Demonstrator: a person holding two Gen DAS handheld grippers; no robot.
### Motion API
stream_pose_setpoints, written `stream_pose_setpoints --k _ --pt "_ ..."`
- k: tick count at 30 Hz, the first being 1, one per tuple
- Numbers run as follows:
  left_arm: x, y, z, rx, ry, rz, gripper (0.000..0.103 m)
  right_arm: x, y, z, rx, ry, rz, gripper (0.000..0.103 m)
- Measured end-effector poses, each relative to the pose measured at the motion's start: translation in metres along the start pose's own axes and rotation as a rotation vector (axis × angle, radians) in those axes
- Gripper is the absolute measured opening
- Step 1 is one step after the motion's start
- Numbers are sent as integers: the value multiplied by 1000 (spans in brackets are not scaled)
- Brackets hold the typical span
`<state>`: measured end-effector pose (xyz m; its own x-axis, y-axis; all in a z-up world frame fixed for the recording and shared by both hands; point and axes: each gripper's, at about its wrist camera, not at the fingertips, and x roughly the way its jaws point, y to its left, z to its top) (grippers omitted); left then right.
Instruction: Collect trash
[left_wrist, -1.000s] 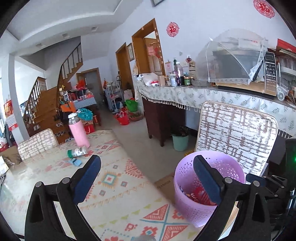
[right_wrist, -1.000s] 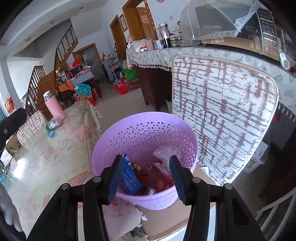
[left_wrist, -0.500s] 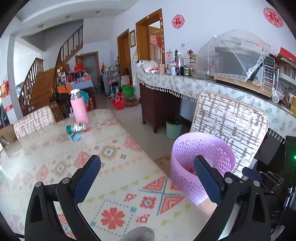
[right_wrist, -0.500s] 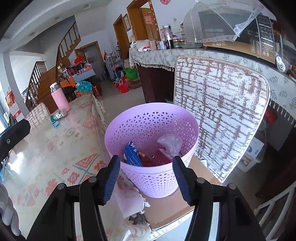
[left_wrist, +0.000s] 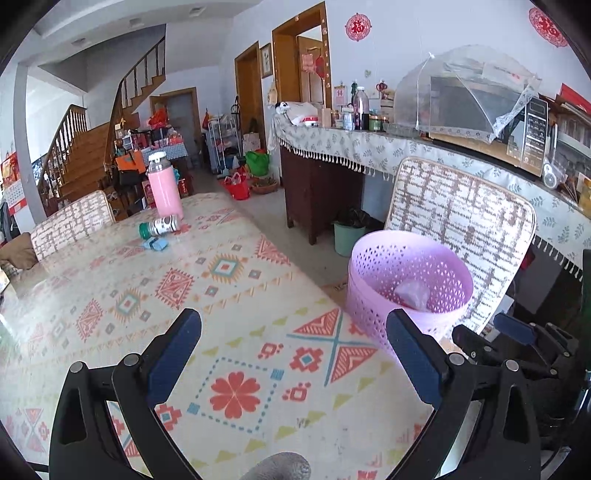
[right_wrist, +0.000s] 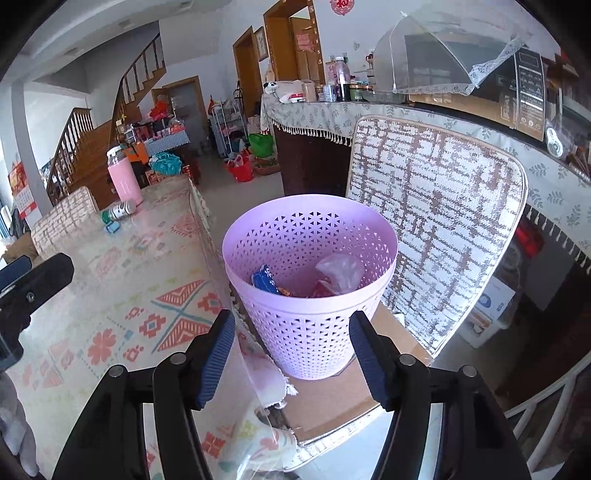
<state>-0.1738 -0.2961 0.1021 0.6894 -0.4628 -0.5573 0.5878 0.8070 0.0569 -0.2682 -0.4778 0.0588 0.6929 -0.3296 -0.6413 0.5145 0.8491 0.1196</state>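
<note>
I see a long dining table under a glossy cloth printed with coral and teal diamonds and flowers; the sheen suggests a clear plastic cover. At its far end stands a pink thermos, upright, with a green-capped bottle lying on its side just beside it and a small blue packet close by. The room behind holds a wooden staircase, wooden door frames and a sideboard draped in a leaf-print, tasselled cloth, carrying a mesh food cover and a microwave.

The lilac plastic wastebasket, round, tapered, its wall pierced with small triangles, sits on flat cardboard off the table's corner, in front of a chair with a woven brown-and-white back. Inside it lie a blue wrapper, red wrappers and a crumpled clear plastic bag.

My left gripper hangs over the tablecloth, blue-padded fingers spread wide, nothing between them. My right gripper points down at the basket's near wall; its jaws are opening, and nothing is pinched between the ribbed pads.
</note>
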Motion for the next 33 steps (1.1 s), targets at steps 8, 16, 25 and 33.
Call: stream_pose_setpoints --k 8,16,25,33 --pt "1 7 -15 -18 33 -11 100 -5 6 -9 -11 9 -34 69" --pt "2 9 -21 -34 61 -34 100 -9 8 -13 -17 25 -56 71" --pt "4 6 -22 -29 71 -41 100 -12 3 -11 -3 18 -70 72" --pt "8 3 -24 -17 89 -37 100 -11 0 -12 9 23 -73 73"
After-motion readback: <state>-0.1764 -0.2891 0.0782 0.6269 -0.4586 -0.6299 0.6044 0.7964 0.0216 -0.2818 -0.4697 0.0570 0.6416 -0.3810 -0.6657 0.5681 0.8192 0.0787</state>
